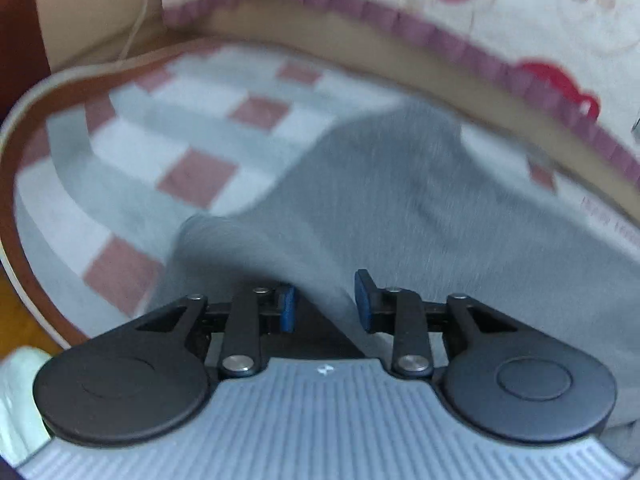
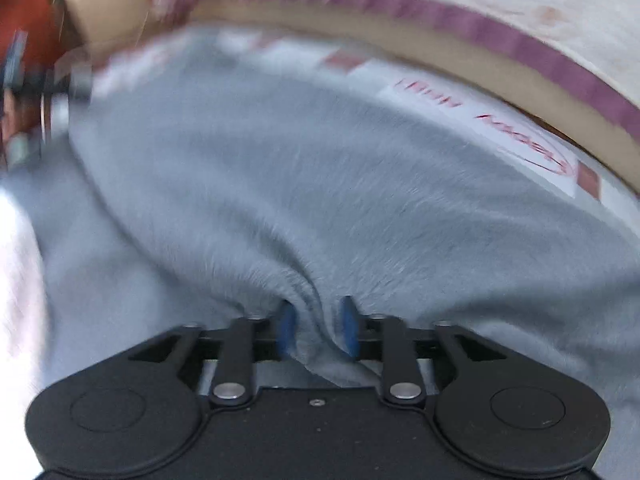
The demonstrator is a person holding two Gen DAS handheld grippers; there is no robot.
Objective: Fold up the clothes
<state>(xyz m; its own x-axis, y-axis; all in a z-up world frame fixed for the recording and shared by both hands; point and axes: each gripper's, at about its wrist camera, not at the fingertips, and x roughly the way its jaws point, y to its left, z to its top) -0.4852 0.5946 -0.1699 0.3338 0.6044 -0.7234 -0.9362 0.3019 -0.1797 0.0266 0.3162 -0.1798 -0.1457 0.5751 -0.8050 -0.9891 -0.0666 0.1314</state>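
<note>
On a table spread with a checked cloth (image 1: 200, 176) of grey, white and dusty-red squares, a grey fleecy garment (image 2: 320, 200) lies bunched and rumpled, and you have both tools at its near edge; your right gripper (image 2: 318, 330) has its blue pads (image 2: 287, 330) drawn close on a pinched ridge of the fabric, which puckers up between them and fans out in tight creases beyond; your left gripper (image 1: 325, 306) shows its pads (image 1: 365, 304) standing apart, with a dark fold of the same garment (image 1: 400, 200) running between them, and whether they bear on the cloth you cannot tell from this view. Both pictures are smeared by motion, so finer detail is lost; which part of the garment is which cannot be made out. Behind the table runs a tan band with a purple frilled trim (image 1: 460, 48) under a pale fabric printed with red shapes; a white label with red lettering (image 2: 500, 136) lies on the checked cloth just past the garment.

As to progress, judge it midway at best: no clean, squared fold shows anywhere; the garment sprawls over much of the cloth, with a lobe reaching toward the far edge; the near hem is gathered in your right tool, which fits a fold being carried over; flattening and squaring look to remain.
</note>
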